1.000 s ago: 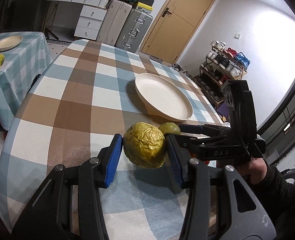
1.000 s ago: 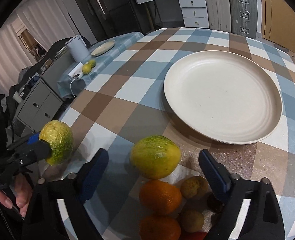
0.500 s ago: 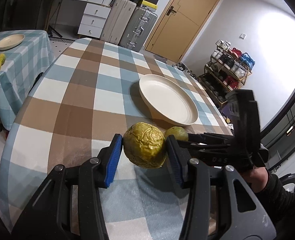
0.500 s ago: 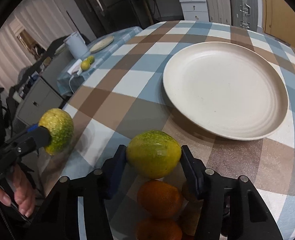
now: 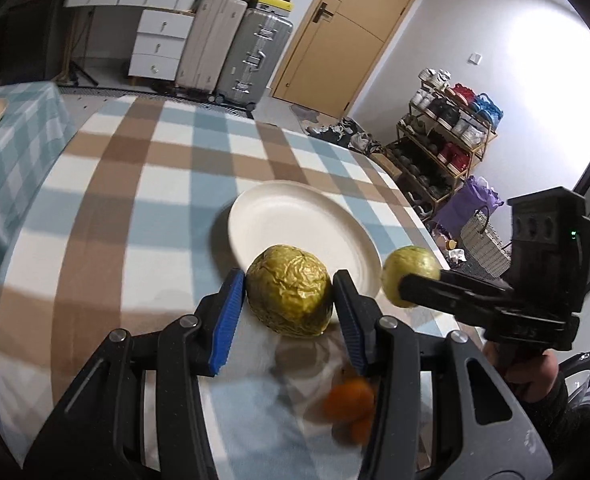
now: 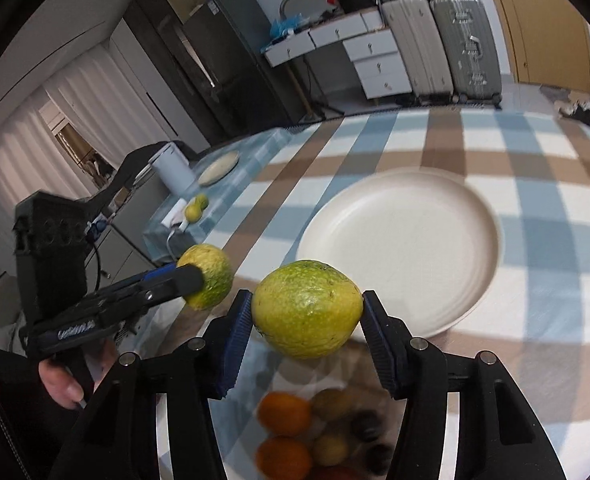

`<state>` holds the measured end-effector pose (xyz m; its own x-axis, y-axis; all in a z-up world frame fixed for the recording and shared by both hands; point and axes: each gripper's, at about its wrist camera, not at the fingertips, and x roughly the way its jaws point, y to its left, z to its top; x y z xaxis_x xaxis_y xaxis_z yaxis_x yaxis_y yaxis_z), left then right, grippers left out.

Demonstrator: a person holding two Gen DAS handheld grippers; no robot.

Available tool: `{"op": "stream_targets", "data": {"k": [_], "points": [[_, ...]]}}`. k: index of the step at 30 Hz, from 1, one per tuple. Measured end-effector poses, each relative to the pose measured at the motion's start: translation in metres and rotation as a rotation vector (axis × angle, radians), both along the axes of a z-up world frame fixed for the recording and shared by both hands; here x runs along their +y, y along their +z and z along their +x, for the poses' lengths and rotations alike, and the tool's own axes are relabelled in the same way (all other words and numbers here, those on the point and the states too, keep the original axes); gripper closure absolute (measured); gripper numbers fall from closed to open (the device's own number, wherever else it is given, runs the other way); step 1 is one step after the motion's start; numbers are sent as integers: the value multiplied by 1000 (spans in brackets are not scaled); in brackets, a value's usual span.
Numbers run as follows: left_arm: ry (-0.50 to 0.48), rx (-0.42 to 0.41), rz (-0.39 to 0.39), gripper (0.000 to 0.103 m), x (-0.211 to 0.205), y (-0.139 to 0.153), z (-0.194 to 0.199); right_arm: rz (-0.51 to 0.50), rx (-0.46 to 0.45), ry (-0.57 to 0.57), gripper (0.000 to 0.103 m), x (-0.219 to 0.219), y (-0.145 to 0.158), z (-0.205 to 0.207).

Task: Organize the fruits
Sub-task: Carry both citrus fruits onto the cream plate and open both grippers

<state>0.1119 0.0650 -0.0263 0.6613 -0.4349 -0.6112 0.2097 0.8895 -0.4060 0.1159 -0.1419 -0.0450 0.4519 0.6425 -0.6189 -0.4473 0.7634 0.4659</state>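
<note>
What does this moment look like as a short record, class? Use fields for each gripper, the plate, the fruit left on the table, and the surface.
left gripper: shut on wrinkled yellow-green fruit, held above the table
right gripper: jaws just closed on smooth green-yellow fruit, lifted
plate: cream, nothing on it
fruit left on table: blurred pile with oranges below the right gripper
surface: checked tablecloth, blue, brown and white

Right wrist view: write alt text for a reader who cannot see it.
The right gripper clamps a yellow-green fruit above a checked tablecloth, near an empty cream plate. Beside it, the left gripper holds another green fruit.
</note>
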Motion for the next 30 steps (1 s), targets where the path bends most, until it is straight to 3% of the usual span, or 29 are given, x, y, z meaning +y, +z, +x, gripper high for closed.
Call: {"op": "stream_targets", "data": {"k": [9, 13, 21, 30], "points": [[-48, 12, 32, 60, -42, 3, 83, 17, -15, -71, 48, -41, 9, 55], [-65, 39, 23, 60, -56, -9, 116, -1, -15, -71, 48, -45, 4, 83], [-62, 103, 8, 60, -69, -45, 166, -36, 27, -53, 48, -38, -26, 132], [-47, 143, -9, 60, -66, -74, 192, -29, 119, -43, 48, -22, -55, 162]]}}
